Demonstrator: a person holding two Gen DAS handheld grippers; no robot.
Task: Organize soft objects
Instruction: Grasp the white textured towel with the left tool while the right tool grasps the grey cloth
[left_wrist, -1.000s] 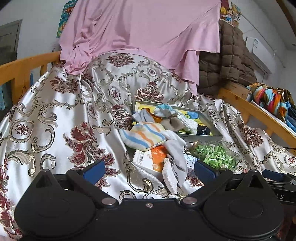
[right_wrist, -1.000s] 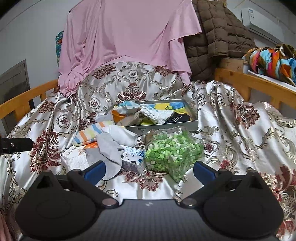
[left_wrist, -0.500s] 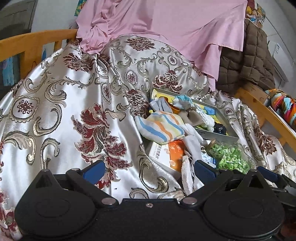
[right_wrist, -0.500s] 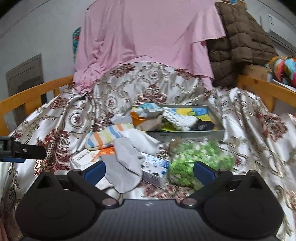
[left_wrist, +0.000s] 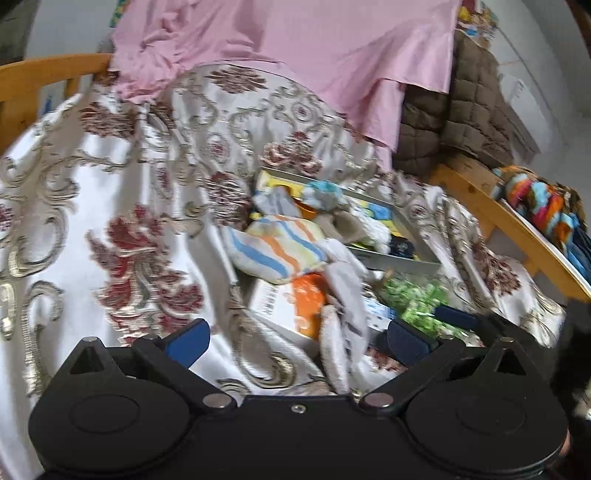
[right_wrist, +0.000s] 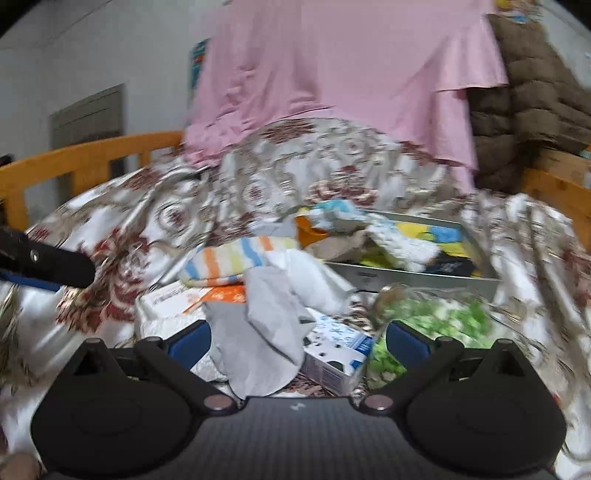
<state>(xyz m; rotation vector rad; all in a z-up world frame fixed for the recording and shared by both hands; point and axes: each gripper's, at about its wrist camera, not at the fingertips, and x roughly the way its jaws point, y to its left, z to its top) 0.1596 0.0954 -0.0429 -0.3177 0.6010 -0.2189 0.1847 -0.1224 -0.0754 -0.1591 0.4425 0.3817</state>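
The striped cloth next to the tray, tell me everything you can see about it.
The striped cloth is a soft, towel-like piece with orange, blue, yellow and white bands. It lies crumpled and loosely folded on the patterned bedspread, just left of the grey tray. Its lower edge overlaps a white and orange box, and a grey sock meets its right end. Neither gripper touches it. The picture is blurred, so the weave is unclear.
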